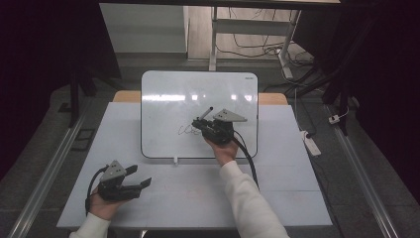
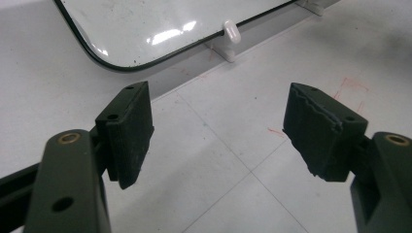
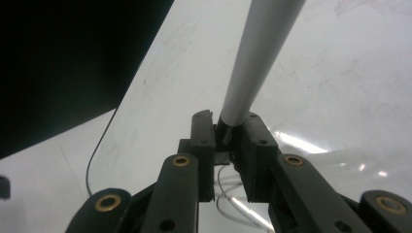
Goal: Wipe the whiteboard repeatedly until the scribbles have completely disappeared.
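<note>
A whiteboard (image 1: 198, 94) leans up at the back of the white table, with a dark scribble (image 1: 187, 130) low on its face. My right gripper (image 1: 204, 125) is over the board, shut on a grey marker (image 1: 204, 113) whose tip points down toward the scribble. In the right gripper view the marker barrel (image 3: 255, 53) rises from between the shut jaws, just above the board (image 3: 340, 73). My left gripper (image 1: 139, 176) rests low at the table's front left, open and holding nothing. Its two pads (image 2: 130, 131) stand wide apart over the bare table, and the board's lower corner (image 2: 121, 29) lies ahead.
A small white clip (image 2: 231, 34) props the board's bottom edge. The white table top (image 1: 277, 188) has free room in front of the board. A desk frame and cables (image 1: 257, 34) sit on the floor behind, and a power strip (image 1: 312, 144) lies at the right.
</note>
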